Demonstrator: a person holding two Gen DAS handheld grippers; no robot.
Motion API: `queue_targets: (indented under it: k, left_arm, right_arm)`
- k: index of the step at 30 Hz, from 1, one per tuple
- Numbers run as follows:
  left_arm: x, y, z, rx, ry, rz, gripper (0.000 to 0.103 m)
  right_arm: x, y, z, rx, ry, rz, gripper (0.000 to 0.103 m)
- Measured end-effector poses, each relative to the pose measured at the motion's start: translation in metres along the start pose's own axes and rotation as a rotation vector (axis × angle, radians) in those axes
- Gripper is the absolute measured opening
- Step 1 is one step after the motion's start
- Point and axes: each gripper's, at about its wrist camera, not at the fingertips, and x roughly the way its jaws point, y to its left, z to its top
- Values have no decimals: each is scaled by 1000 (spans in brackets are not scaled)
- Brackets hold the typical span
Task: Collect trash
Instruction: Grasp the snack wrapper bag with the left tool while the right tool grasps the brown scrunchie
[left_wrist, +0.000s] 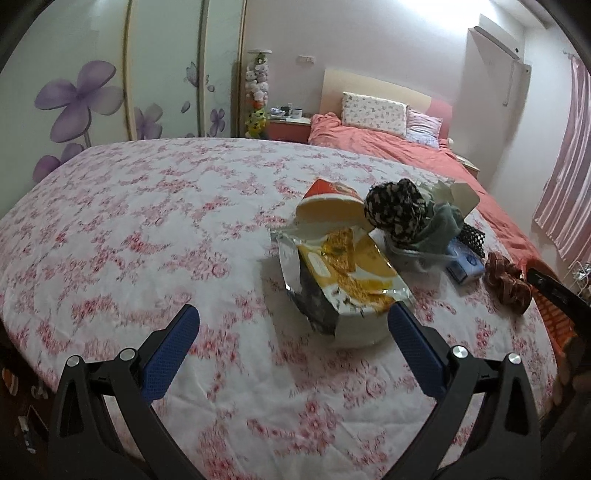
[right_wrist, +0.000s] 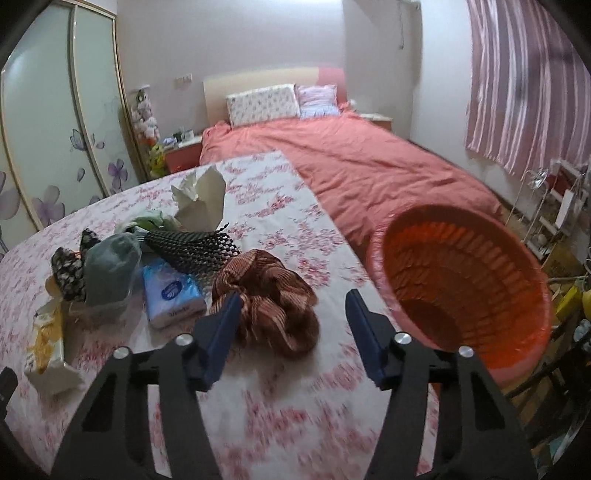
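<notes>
Trash lies in a heap on a floral-covered table (left_wrist: 129, 229). An instant-noodle bowl with a peeled yellow lid (left_wrist: 343, 280) lies just ahead of my left gripper (left_wrist: 293, 314), which is open and empty. Behind it are an orange paper cup (left_wrist: 328, 201), a black-and-white patterned cloth (left_wrist: 395, 208) and a grey-green bag (left_wrist: 439, 229). My right gripper (right_wrist: 291, 295) is open over a brown striped scrunchie (right_wrist: 269, 291). A blue tissue pack (right_wrist: 171, 291), black mesh (right_wrist: 192, 247) and crumpled white paper (right_wrist: 201, 199) lie beyond. An orange basket (right_wrist: 461, 284) sits at the table's right edge.
A bed with a salmon cover (right_wrist: 354, 158) and pillows stands behind the table. A wardrobe with purple flower prints (left_wrist: 81, 99) fills the left wall. Pink striped curtains (right_wrist: 524, 81) hang at right, with a wire rack (right_wrist: 554, 210) below.
</notes>
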Motion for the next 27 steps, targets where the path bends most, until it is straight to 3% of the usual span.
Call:
queue_targets:
  k: [6,10,12,17,27]
  left_arm:
    - [19,4,9,-11,42,-44,101]
    - [30,2,13,-31,74,-62,101]
    - [33,-3,14,-28,85,-62,101]
    - [39,-17,15,-15,104,-76,101]
    - [62,-42,18,55,155,3,101]
  right_arm:
    - [28,9,-4,-50,71,-19,44]
    - [25,10,-8,-76,65,-13,18]
    - [19,8,-9,-73,56,0,13]
    - [7,2,-14,-52,43,19,11]
    - [0,1,-19,-64,44,18,11]
